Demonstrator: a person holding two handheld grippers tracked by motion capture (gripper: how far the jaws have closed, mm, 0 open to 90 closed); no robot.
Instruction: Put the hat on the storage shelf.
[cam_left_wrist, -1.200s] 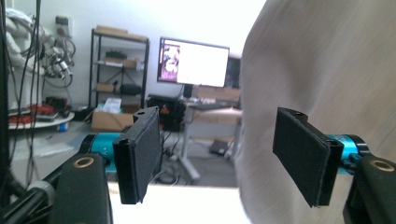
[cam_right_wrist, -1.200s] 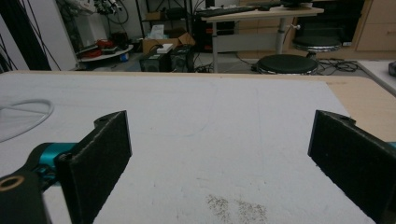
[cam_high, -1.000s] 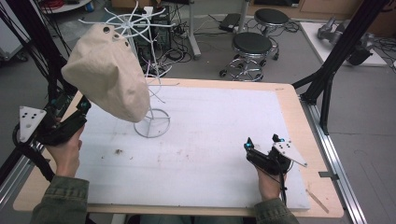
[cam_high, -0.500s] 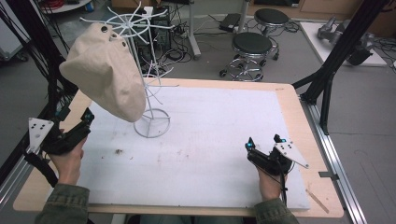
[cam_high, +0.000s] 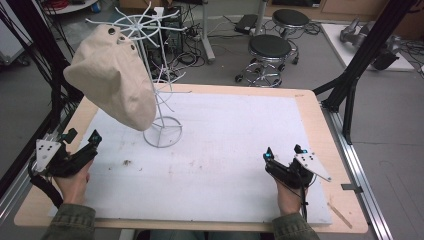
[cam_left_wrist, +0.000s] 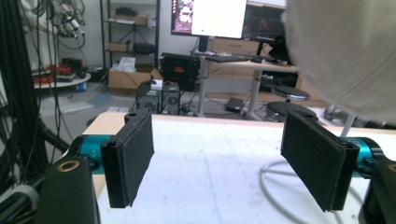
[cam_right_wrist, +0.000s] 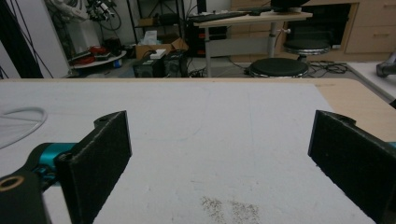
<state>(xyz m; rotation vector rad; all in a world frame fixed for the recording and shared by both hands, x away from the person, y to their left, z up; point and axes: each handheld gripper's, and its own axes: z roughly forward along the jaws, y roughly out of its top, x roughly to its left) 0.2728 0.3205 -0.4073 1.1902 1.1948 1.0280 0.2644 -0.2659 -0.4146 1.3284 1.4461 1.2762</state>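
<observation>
- Beige cloth hat (cam_high: 111, 75) is hanging on a white wire stand (cam_high: 159, 107) in the upper left of the high view; the round foot of the stand is resting on the white mat (cam_high: 235, 145) that is covering the wooden table (cam_high: 312, 107).
- At the lower left of the high view, the left gripper (cam_high: 81, 138) is sitting in the person's left hand (cam_high: 75, 180), its jaws standing wide apart and gripping nothing.
- In the left gripper view, the left gripper (cam_left_wrist: 217, 161) is pointing over the mat, and the hat (cam_left_wrist: 345, 51) is filling the upper right corner, above the right jaw and apart from it.
- At the lower right of the high view, the right gripper (cam_high: 283, 151) is lying low over the mat in the right hand (cam_high: 289, 196).
- In the right gripper view, the right gripper (cam_right_wrist: 219, 154) is showing its jaws spread wide with bare mat between them, and some small brown crumbs (cam_right_wrist: 229, 207) are lying at the bottom centre.
- Two black stools (cam_high: 272, 47) are standing on the floor beyond the table.
</observation>
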